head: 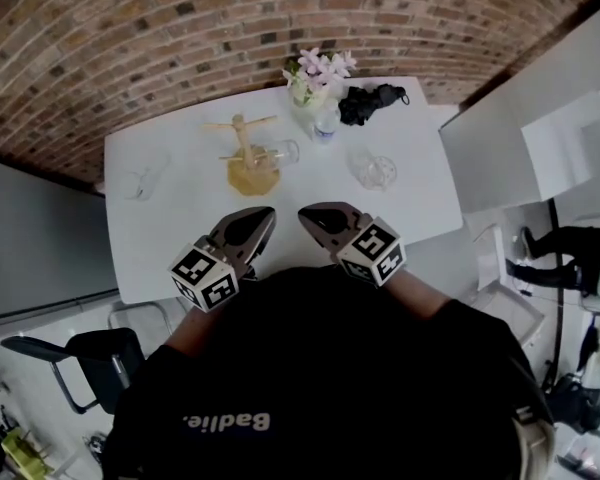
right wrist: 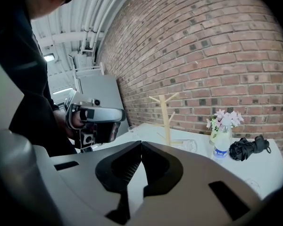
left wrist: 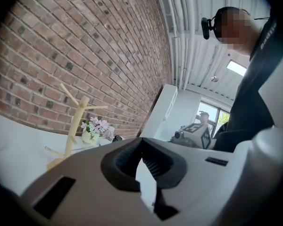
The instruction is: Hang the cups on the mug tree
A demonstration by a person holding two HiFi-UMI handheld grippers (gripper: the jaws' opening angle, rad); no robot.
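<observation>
Cups [head: 377, 171] dot white table [head: 165, 233] by brick wall [head: 180, 28]; left gripper [head: 266, 215], right gripper [head: 307, 213] jaws together.

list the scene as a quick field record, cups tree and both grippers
mug tree: wooden, pegs bare, mid table
cups: three clear glass, none hung; left, by the tree's base, right
left gripper: shut, empty
right gripper: shut, empty
extras: flowers, bottle

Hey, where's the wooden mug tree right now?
In the head view the mug tree stands on the white table, slightly left of centre, with a glass cup just to its right and the flower vase behind that.
</observation>
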